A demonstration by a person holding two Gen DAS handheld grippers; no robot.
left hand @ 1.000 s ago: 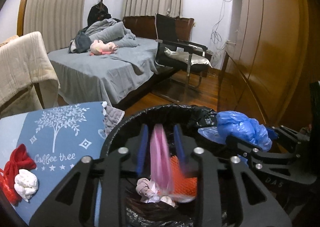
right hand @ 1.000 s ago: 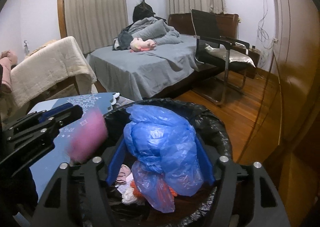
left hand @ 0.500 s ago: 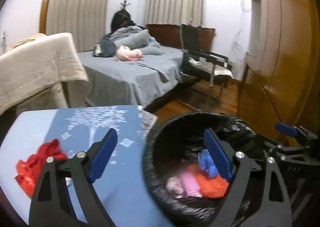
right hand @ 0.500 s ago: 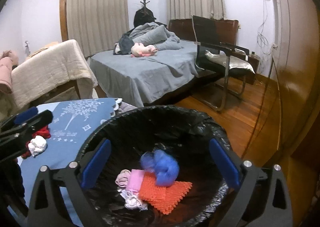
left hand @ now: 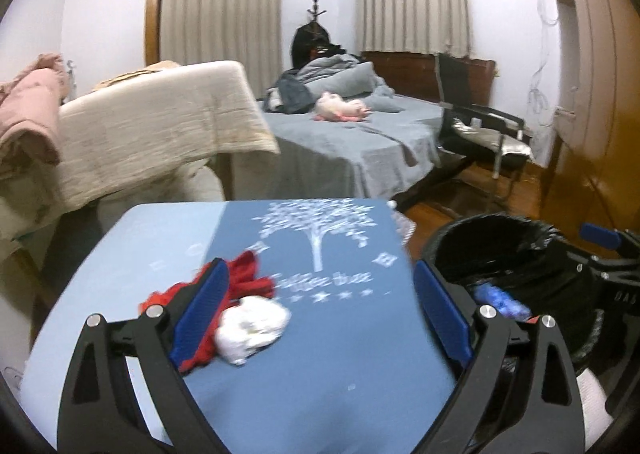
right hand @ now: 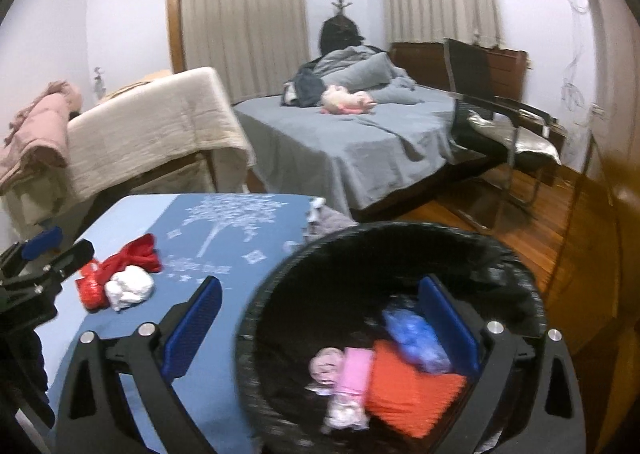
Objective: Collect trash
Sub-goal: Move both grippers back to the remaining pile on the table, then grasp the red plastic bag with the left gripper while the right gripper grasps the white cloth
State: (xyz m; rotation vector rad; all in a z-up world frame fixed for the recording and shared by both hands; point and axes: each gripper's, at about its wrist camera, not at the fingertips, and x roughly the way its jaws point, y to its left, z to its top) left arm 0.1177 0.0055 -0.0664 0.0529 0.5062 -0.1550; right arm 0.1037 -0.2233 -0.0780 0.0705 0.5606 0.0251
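On the blue tablecloth (left hand: 320, 374) lie a red crumpled wrapper (left hand: 244, 278) and a white paper wad (left hand: 252, 324). My left gripper (left hand: 320, 274) hovers over them, its jaws opening. The wad sits loose between the fingers, near the left one, with no pad pressing it. My right gripper (right hand: 320, 286) is open and empty, straddling the near rim of the black-lined bin (right hand: 400, 230). Inside the bin rest a blue plastic bag (right hand: 416, 338), an orange mesh piece (right hand: 408, 394) and a pink scrap (right hand: 354, 374). The right wrist view also shows the red wrapper (right hand: 128, 256) and the wad (right hand: 130, 288).
The bin (left hand: 500, 238) stands right of the table on the wooden floor (right hand: 540, 213). Behind are a grey bed (left hand: 352, 141), a black chair (left hand: 480, 125), beige-covered furniture (left hand: 160, 125) and a wooden wardrobe (left hand: 600, 93) at the right.
Both grippers opened; the pink scrap and the blue bag dropped into the bin. My left gripper swung left from over the bin to over the table. My right gripper drew back from the bin.
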